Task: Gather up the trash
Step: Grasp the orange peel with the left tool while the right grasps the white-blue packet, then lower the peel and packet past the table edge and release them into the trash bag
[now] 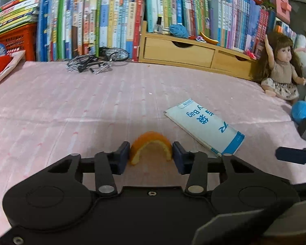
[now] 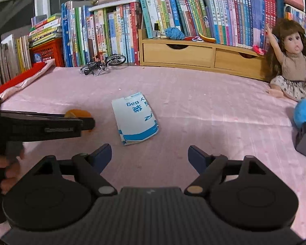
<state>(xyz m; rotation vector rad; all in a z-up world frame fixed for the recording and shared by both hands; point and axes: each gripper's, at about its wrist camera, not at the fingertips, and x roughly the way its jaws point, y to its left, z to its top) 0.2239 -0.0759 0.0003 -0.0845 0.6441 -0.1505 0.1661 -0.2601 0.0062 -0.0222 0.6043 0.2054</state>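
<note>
Left claw (image 1: 151,155): its two blue pads are pressed against the opposite ends of an arched orange peel (image 1: 151,145), which stands rind-up on the pink cloth of the desk (image 1: 71,112). I judge the peel pinched, contact at both ends.

Handling, peel: judged light, springy and slightly slick on the rind. An end-to-end squeeze may flatten or pop the arch. A hold across the arch's thick middle would be surer.

Right claw (image 2: 150,155): spread wide, nothing between the pads, hanging above the cloth.

Folded white-and-blue paper bag (image 2: 135,118): lies flat on the cloth just ahead of the right claw, slightly to its left, and to the right of the left claw. Judged thin, limp and light. It offers no raised edge except the curled near corner (image 2: 153,130), the likeliest hold.
</note>
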